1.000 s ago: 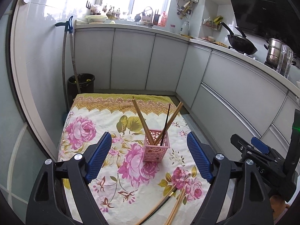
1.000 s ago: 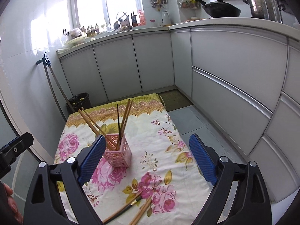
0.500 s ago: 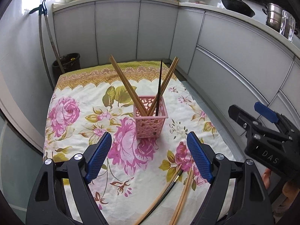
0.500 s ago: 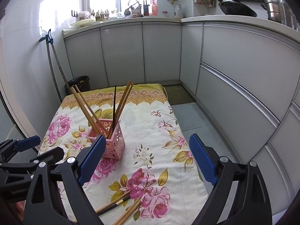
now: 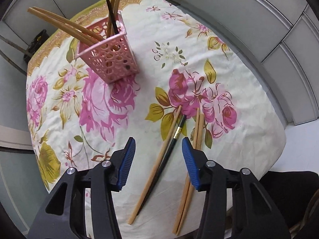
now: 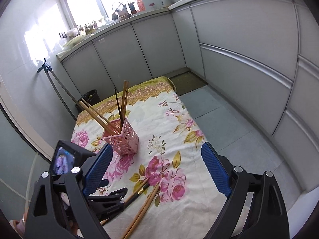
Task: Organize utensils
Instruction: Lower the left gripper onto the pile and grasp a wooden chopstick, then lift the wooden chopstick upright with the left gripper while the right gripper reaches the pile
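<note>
A pink perforated holder (image 5: 108, 54) stands on the floral cloth (image 5: 95, 103) with several chopsticks (image 5: 65, 24) leaning in it; it also shows in the right wrist view (image 6: 123, 139). Loose chopsticks lie at the near edge: one wooden (image 5: 155, 161) beside a black one (image 5: 169, 151), and a wooden pair (image 5: 191, 159). My left gripper (image 5: 157, 161) is open, low over the wooden and black sticks. My right gripper (image 6: 157, 169) is open and higher, with the loose chopsticks (image 6: 143, 203) below it. The left gripper's body (image 6: 103, 199) shows at lower left there.
Grey kitchen cabinets (image 6: 239, 49) run along the back and right. A black bin (image 6: 90, 97) stands behind the table. The cloth's right edge (image 5: 275, 131) drops to the tiled floor (image 6: 219, 123).
My left gripper has dropped and tilted down toward the loose chopsticks at the near edge, now straddling two of them. My right gripper has shifted slightly and stays open.
</note>
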`<state>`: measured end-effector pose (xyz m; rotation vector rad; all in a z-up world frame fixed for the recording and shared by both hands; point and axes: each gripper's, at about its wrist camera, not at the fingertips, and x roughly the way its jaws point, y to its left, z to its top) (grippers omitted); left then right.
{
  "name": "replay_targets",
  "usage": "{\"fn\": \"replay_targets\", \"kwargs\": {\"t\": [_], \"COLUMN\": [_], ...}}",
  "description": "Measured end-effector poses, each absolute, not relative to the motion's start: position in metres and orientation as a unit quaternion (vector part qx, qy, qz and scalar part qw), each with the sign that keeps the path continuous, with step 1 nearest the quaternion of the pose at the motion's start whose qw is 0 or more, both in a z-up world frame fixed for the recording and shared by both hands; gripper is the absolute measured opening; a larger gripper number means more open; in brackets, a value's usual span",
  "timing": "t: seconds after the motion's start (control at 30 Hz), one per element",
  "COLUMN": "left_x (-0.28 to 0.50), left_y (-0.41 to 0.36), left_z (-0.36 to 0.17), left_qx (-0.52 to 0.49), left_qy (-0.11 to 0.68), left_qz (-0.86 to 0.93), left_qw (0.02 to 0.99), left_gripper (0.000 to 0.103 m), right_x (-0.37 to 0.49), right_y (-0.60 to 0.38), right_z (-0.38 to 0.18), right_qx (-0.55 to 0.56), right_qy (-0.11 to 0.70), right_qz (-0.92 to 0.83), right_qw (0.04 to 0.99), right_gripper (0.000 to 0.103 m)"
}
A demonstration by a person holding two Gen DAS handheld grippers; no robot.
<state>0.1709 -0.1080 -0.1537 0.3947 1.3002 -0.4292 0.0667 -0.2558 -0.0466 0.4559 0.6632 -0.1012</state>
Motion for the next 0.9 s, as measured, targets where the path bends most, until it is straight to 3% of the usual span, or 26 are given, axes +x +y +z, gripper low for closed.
{"fn": "replay_targets", "kwargs": {"t": [0.2,0.9], "left_x": [0.198,0.209], "left_y": [-0.131,-0.146], "left_z": [-0.182,-0.219], "left_qx": [0.198,0.219], "left_qy": [0.625,0.647], "left_qz": [-0.184,-0.212], "left_qw": [0.733,0.699], "left_gripper": [0.025,0.019], "right_x": [0.066,0.072], "right_y": [-0.277,-0.315], "right_z": [-0.063,-0.080], "right_qx": [0.265,0.314], "right_qy": [0.342,0.357], "right_qz": [-0.062,-0.091], "right_qw": [0.899,0.875], "right_gripper": [0.089,0.089]}}
